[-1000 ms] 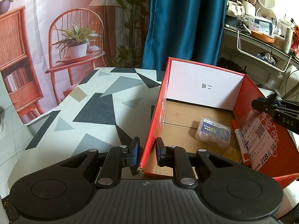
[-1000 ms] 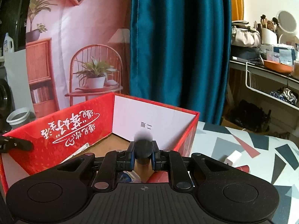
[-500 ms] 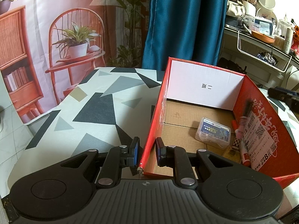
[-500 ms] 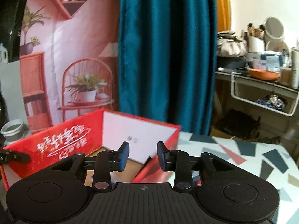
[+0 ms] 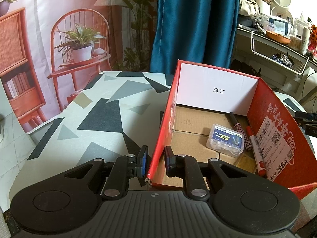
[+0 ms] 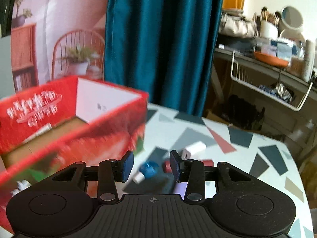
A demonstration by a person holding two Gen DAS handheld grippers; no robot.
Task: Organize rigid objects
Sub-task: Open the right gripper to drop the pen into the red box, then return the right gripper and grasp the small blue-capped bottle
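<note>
My left gripper (image 5: 155, 159) is shut on the near left wall of the red cardboard box (image 5: 273, 123), one pad on each side of the wall. Inside the box lie a clear plastic case (image 5: 224, 139), a black checkered pen (image 5: 238, 128) and a red marker (image 5: 256, 150) along the right wall. My right gripper (image 6: 151, 165) is to the right of the red box (image 6: 39, 107), over the table. Its jaws are opening with nothing between them. Beyond its fingers lie a blue knob-shaped object (image 6: 148, 168), a small red object (image 6: 166, 166) and a white block (image 6: 193, 147).
The table carries a cloth with grey and black triangles (image 5: 107, 117). Behind it hang a teal curtain (image 5: 190, 23) and a printed backdrop. A cluttered shelf with a wire basket (image 6: 267, 83) stands at the right. The right wrist view is blurred.
The right gripper let go of the black pen, which now lies in the box. It opened and swung right, away from the box and over the loose items. The left gripper kept still.
</note>
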